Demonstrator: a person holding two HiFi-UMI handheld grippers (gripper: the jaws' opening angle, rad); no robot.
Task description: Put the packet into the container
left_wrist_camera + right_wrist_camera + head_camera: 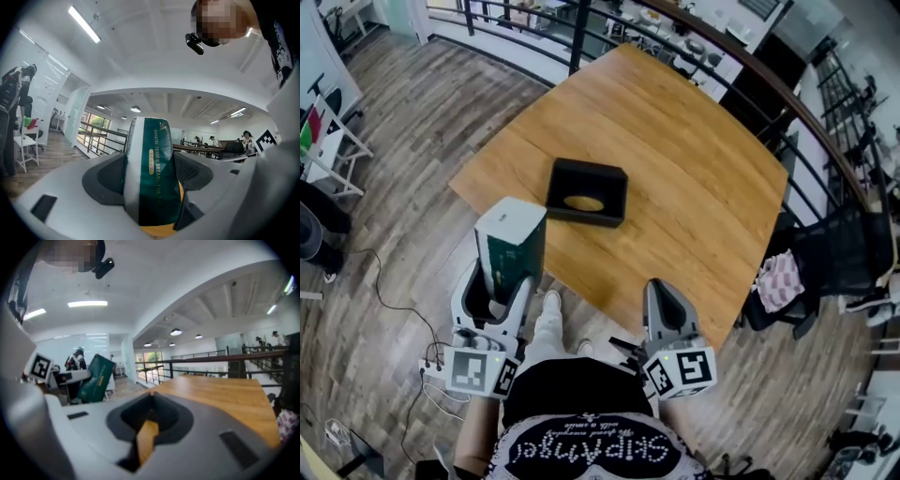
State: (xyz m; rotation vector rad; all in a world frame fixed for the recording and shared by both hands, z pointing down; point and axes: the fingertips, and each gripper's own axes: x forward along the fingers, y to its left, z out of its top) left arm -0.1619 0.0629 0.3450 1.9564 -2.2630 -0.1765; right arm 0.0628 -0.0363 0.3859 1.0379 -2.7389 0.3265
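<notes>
two grippers hang low in the frame: the left gripper (504,277) clamps the green-and-white packet (512,234) upright, just short of the open black container (587,217) at frame centre, seemingly for an end-first drop, while the right gripper (662,292) idles closed, holding nothing.

Big light-brown wooden tabletop (694,178) fills most of my view, standing on a grey-brown plank floor (412,122). A dark metal railing (787,103) curves round its far side. Off right there's a black mesh office chair (839,248) with a pink checked cloth (780,279) just beside it. On the left, a thin black cable (382,298) trails over the floor, and a white folding rack (337,141) stands farther back.
</notes>
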